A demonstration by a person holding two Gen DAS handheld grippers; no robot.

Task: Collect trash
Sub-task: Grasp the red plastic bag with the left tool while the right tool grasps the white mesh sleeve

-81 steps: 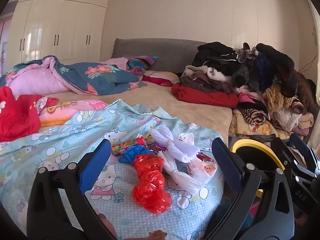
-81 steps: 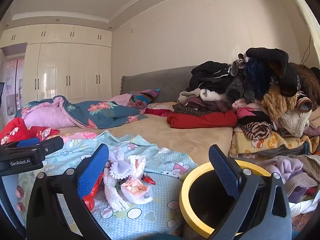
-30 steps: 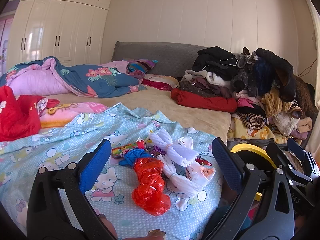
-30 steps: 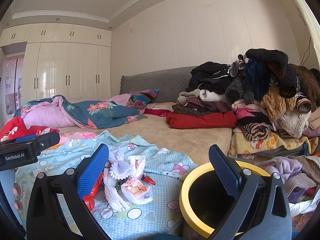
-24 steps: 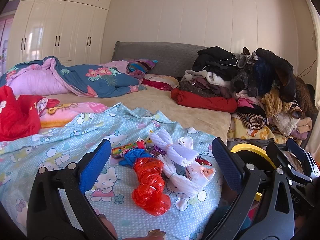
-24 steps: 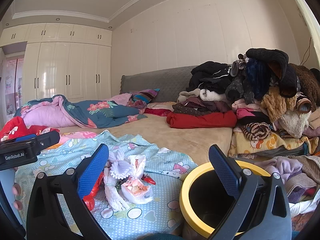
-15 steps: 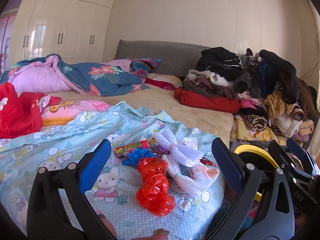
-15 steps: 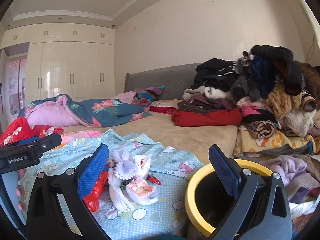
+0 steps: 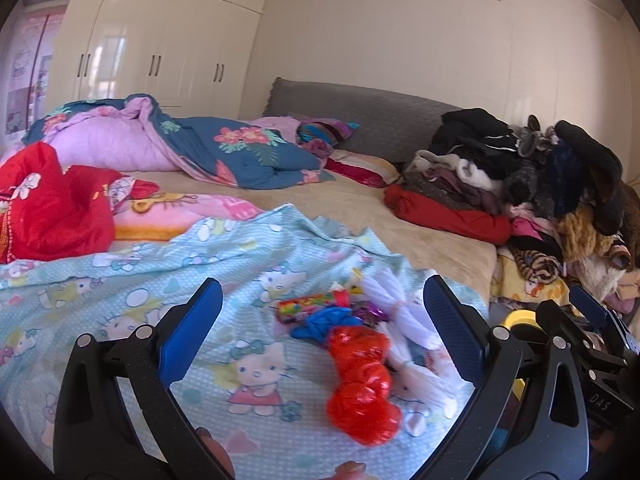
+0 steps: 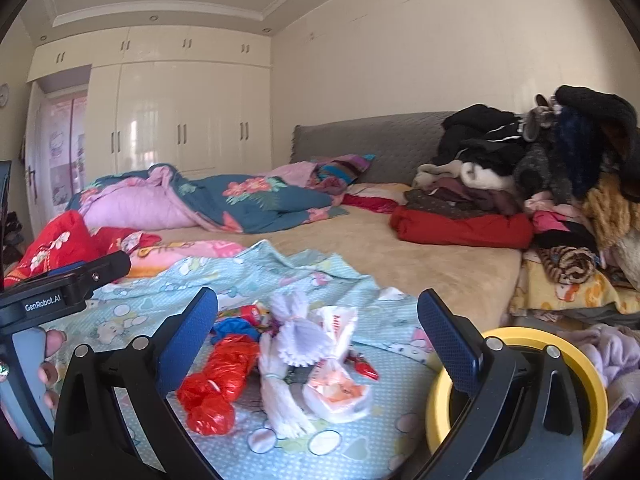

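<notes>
- We hold the left claw (image 9: 320, 328) level above the bed sheet (image 9: 120, 280), jaws wide, gripping nothing.
- Right claw (image 10: 318, 332) likewise level, wide, unloaded.
- Trash pile lies on the sheet: red bag (image 10: 218, 376), white tassels (image 10: 288, 360), wrapper (image 10: 336, 388).
- Yellow-rimmed bin (image 10: 596, 384) stands near right, beside the bed.

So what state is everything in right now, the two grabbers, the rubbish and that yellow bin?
Left gripper: open, holding nothing.
Right gripper: open, holding nothing.
Red plastic bag: crumpled, lying on the sheet.
White snack wrapper: torn open, lying flat.
Yellow-rimmed bin: upright, open-topped, beside the bed.
Wardrobe doors: shut.
</notes>
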